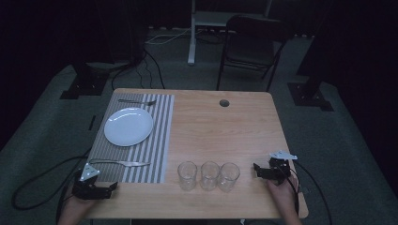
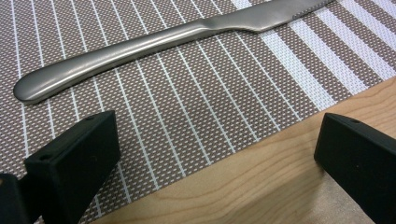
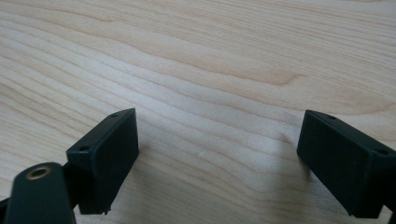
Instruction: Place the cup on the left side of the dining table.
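left gripper (image 1: 112,185) lower left, jaws spread, empty | right gripper (image 1: 256,168) lower right, spread, empty | knife (image 2: 154,39) upper frame on placemat (image 2: 196,107): probably stiff, slippery, thin; take the handle from the sides

Three drinking glasses (image 1: 208,176) stand touching in a row near your table's (image 1: 220,126) front edge, blocking that stretch. Bare wood lies open behind them. A knife (image 1: 120,162) crosses the placemat's (image 1: 159,140) front-left part.

Brushed-metal knife (image 2: 154,44) on woven placemat (image 2: 196,112) (matt), wood-grain table (image 3: 210,60).
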Tool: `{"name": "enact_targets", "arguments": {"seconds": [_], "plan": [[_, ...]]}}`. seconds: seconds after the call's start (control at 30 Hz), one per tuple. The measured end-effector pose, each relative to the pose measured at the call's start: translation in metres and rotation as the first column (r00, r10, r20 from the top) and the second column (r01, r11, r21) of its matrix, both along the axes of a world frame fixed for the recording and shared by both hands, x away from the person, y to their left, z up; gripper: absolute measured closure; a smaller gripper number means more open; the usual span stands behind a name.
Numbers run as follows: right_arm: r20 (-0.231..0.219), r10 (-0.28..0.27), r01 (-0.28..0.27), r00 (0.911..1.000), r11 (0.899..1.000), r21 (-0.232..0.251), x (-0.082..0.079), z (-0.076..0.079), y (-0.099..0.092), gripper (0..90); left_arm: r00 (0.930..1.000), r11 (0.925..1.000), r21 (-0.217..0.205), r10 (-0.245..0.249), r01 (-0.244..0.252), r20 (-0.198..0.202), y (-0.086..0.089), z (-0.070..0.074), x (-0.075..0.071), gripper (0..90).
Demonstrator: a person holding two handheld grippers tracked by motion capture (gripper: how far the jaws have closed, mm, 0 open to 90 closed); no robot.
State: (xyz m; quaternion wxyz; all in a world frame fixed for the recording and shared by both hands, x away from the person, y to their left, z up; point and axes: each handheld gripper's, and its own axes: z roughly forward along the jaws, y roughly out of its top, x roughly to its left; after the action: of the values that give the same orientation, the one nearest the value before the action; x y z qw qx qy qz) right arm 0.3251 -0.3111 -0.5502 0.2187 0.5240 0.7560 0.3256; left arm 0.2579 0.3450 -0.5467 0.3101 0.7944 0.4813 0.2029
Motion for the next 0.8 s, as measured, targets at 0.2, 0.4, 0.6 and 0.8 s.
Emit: {"name": "enact_targets", "arguments": {"seconds": [0.2,0.4,0.6,0.8], "plan": [[0.0,0.0,0.0,1.0,1.0,0.0,0.0,0.0,0.0,12.3,0.9997,0.9997,0.0,-0.026,0.026,-0.001,0.0031,0.0,-0.0011,0.7],[0.0,0.0,0.0,1.0,1.0,0.0,0.0,0.0,0.0001,12.3,0.9995,0.9995,0.001,-0.032,0.032,-0.002,0.0035,0.0,-0.0007,0.6],[0.0,0.0,0.0,1.0,1.0,0.0,-0.0001,0.0,0.0001,12.3,0.9991,0.9991,0.0,-0.041,0.041,-0.002,0.004,-0.0001,0.0,0.6],[0.0,0.0,0.0,1.0,1.0,0.0,-0.0001,0.0,0.0001,12.3,0.9991,0.9991,-0.001,-0.042,0.042,-0.002,0.004,-0.0001,0.0002,0.6]]}}
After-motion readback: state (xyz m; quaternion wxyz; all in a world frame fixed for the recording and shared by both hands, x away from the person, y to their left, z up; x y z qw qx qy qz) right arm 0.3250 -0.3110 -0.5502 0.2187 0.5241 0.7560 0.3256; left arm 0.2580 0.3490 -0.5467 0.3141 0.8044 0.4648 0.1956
